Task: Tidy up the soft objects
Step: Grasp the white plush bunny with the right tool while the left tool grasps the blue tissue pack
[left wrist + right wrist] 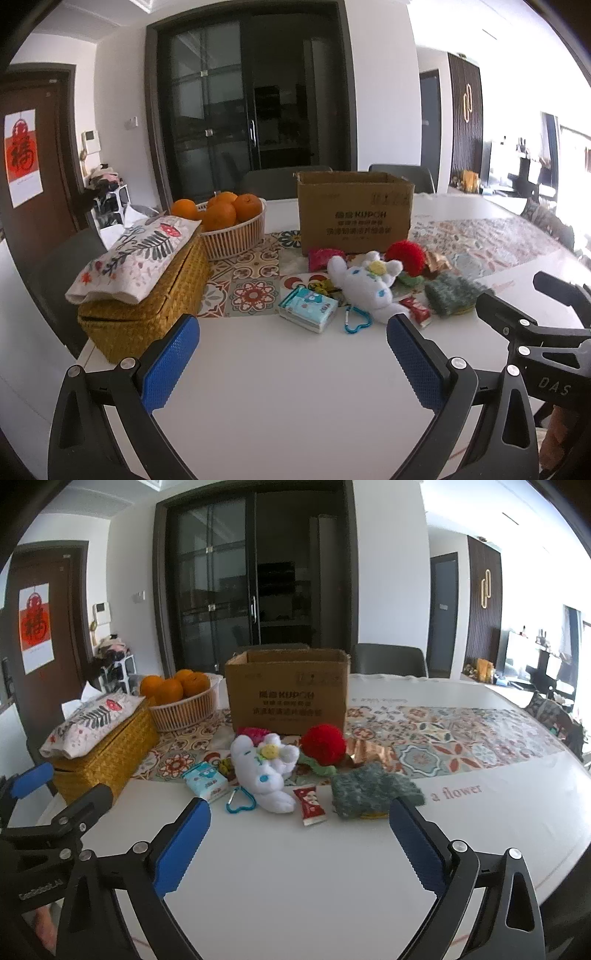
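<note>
Counting one white plush point(264, 771), one red pompom point(323, 745), one cardboard box point(288, 692) at 12 o'clock. Left gripper point(291, 354) and right gripper point(299, 836) gape unladen over bare table point(295, 878).

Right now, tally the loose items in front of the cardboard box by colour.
White: 1, plush toy
Red: 2, pompom, snack packet
Green: 1, knitted piece
Light blue: 1, tissue pack
Teal: 1, carabiner
Total: 6

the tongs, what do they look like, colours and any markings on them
Both the left tongs and the right tongs have black, angular plastic fingers ending in blue pads with a fine dotted or ribbed texture. Round silver bolts sit at the joints. One body reads "DAS" in pale letters; small white lettering on the other is too blurred to read. No cables or sleeves show.
</note>
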The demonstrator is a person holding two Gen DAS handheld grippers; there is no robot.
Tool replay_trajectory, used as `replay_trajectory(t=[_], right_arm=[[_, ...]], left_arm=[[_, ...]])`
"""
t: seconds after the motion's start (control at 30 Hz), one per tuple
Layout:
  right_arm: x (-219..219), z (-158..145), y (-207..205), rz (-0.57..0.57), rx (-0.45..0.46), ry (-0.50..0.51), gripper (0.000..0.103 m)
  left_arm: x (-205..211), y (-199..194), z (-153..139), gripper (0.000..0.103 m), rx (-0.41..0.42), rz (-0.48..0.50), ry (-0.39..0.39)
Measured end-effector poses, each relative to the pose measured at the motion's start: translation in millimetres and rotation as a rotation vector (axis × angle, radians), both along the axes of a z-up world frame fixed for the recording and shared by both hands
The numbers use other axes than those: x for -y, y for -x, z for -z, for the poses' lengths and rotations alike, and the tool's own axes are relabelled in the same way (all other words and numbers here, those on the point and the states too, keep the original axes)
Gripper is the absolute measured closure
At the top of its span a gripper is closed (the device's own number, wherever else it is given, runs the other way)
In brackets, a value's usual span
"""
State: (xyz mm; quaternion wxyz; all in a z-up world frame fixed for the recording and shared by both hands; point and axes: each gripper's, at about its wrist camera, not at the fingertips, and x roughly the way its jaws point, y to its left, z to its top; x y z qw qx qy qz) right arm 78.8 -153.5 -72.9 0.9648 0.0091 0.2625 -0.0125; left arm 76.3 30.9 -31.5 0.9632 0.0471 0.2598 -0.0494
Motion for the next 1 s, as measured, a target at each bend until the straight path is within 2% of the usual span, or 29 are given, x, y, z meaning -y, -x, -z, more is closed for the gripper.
replay_trajectory(t=[0.23, 0.37, 0.57, 0.8, 1.0], right_arm=[[-0.6, 16.7, -36.8, 0.017, -0.056, -0.007, 0.016], [1.4, 27.9, -59.5, 0.051, -0.09, -0.017, 0.019], [-1.0, 46.7, -94.5, 0.038, -0.159, -0.057, 0.023], [-11.9, 68.8, -129.7, -0.009, -0.212, -0.071, 0.027], [-21.7, 85.4, -149.0, -0.062, -0.253, -0.048, 0.03]], left_arm=[[-1.4, -37.3, 17.6, 0.0, -0.05, 0.037, -0.024], [-1.3, -62.1, 29.5, 0.0, -0.08, 0.054, -0.034], [-2.8, -99.0, 43.5, 0.0, -0.127, 0.09, -0.041], [-1.3, -138.1, 68.7, 0.0, -0.189, 0.176, -0.07], [4.6, -156.7, 91.2, 0.0, -0.237, 0.283, -0.108]])
